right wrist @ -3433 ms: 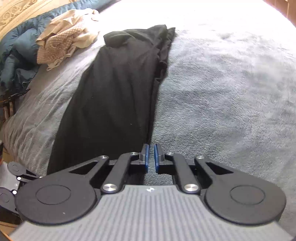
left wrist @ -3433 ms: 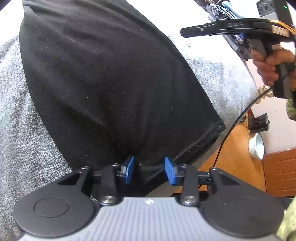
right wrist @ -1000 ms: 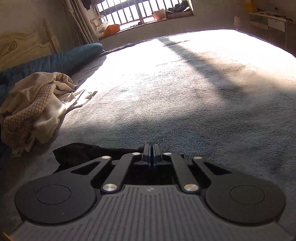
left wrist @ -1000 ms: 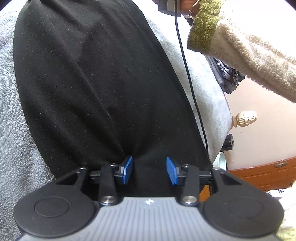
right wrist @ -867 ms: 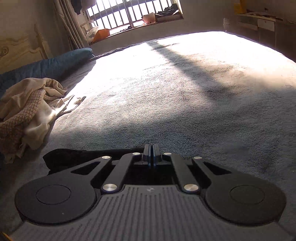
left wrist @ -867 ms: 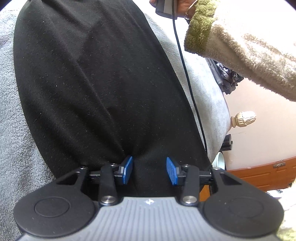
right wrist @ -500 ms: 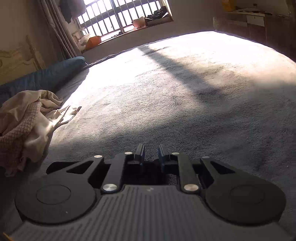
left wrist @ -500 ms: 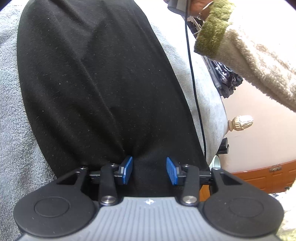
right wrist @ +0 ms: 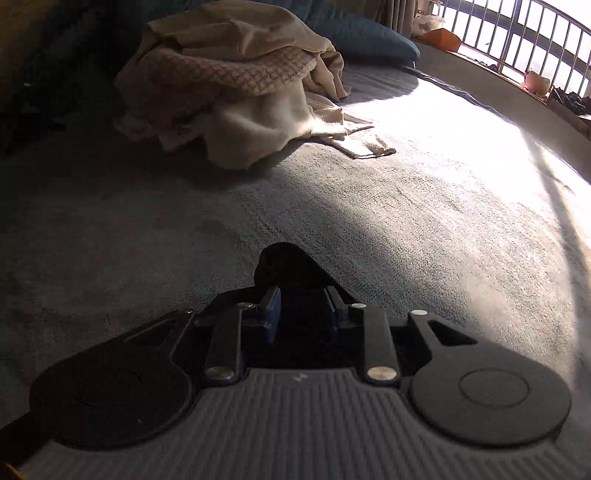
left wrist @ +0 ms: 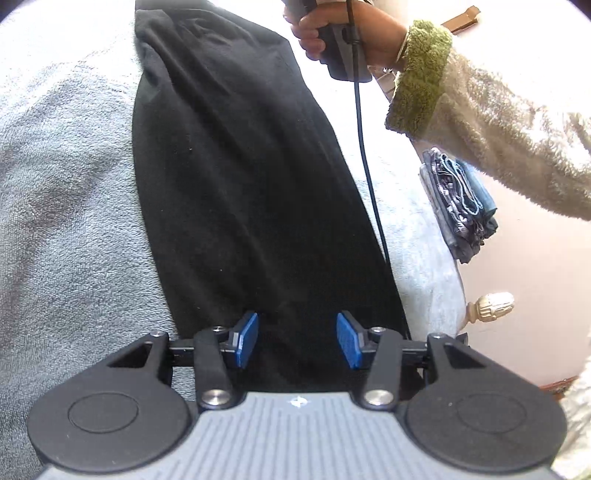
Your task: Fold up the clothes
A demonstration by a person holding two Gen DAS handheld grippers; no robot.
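A bed [left wrist: 66, 192] covered in a grey fleece blanket fills most of both views, shaded near the cameras and sunlit toward a barred window [right wrist: 517, 33] in the right wrist view. A long black garment [left wrist: 240, 177] lies stretched flat on the blanket, narrow and running away from the left wrist camera, with its near end under the left gripper [left wrist: 297, 339] and its far end by the person's right hand [left wrist: 332, 33].

A loose heap of cream and beige clothes [right wrist: 236, 85] sits on the bed further off, well apart from the black garment, with a dark blue pillow [right wrist: 362, 33] behind it. A fuzzy beige sleeve [left wrist: 498, 129] with a green cuff reaches across the upper right of the left wrist view. At the bed's edge lies a small stack of folded dark clothes [left wrist: 458, 206].

The left gripper's jaws stand apart and are opening, with the black cloth between the blue pads [left wrist: 246, 339] but not pinched. The right gripper [right wrist: 303, 310] sits low over the garment's other end, a dark fold of it poking up just ahead of the fingertips; its jaws are parted and opening, with cloth between them and no visible squeeze. A black cable [left wrist: 365, 166] hangs from the right hand's handle down along the garment's edge.
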